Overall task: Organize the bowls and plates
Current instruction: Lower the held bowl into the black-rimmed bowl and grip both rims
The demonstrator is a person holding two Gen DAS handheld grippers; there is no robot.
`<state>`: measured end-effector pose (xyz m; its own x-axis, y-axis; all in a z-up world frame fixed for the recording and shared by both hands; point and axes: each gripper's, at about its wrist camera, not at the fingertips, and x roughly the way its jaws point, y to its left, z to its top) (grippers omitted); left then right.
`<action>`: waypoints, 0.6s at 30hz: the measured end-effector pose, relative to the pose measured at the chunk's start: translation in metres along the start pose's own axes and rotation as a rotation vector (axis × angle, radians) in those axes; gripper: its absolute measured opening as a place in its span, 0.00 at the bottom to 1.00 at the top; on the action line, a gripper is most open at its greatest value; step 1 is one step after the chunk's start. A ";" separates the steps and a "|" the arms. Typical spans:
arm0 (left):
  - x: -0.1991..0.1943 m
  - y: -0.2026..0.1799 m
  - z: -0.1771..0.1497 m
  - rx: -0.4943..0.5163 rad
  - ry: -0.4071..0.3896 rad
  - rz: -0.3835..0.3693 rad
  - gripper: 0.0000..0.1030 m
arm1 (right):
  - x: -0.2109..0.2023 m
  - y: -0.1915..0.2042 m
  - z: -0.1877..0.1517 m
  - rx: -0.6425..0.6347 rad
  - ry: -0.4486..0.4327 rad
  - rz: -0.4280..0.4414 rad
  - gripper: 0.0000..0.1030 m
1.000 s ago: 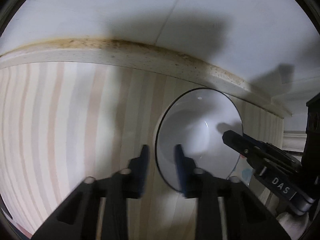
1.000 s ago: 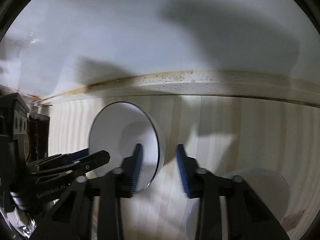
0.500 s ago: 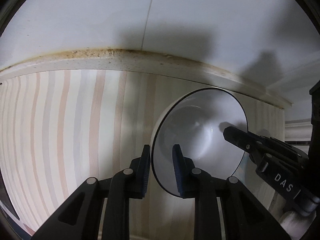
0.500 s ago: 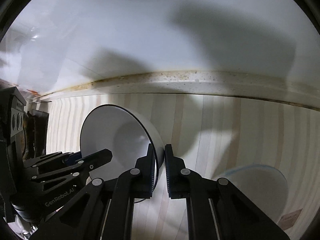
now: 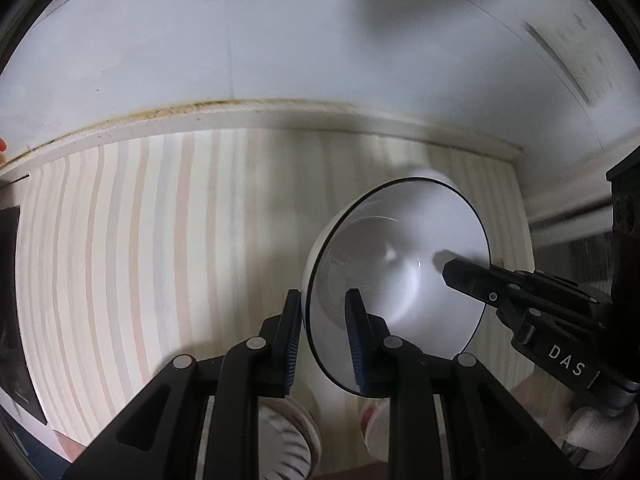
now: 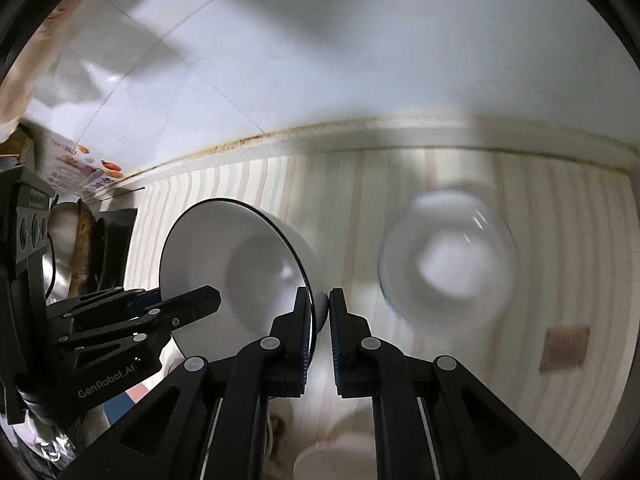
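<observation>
My right gripper (image 6: 320, 316) has clamped the white bowl (image 6: 240, 272) rim and lifted it — carry begun; left fingers (image 5: 294, 328) straddle the 9 o'clock rim, narrow, not pinching; second bowl (image 6: 448, 260) waits at 3 o'clock.

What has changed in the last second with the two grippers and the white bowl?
The right gripper, open a second ago, has closed on the rim of the white bowl. The bowl, now tilted, seems lifted off the striped counter, and both cameras look down from higher up. The left gripper still straddles the opposite rim, its jaws not fully closed. The second bowl stays on the counter.
</observation>
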<state>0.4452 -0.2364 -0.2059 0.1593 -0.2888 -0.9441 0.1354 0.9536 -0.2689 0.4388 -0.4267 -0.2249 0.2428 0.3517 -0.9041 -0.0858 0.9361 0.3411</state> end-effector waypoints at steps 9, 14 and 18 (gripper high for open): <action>0.008 -0.046 -0.060 0.086 0.076 -0.034 0.19 | -0.040 -0.029 -0.084 0.075 0.012 -0.032 0.10; 0.032 -0.061 -0.083 0.128 0.140 -0.037 0.19 | -0.039 -0.047 -0.129 0.127 0.051 -0.053 0.11; 0.048 -0.068 -0.096 0.151 0.183 -0.029 0.19 | -0.029 -0.061 -0.155 0.169 0.093 -0.052 0.11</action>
<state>0.3502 -0.3072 -0.2516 -0.0244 -0.2824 -0.9590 0.2841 0.9177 -0.2775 0.2870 -0.4938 -0.2592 0.1522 0.3088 -0.9389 0.0895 0.9417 0.3242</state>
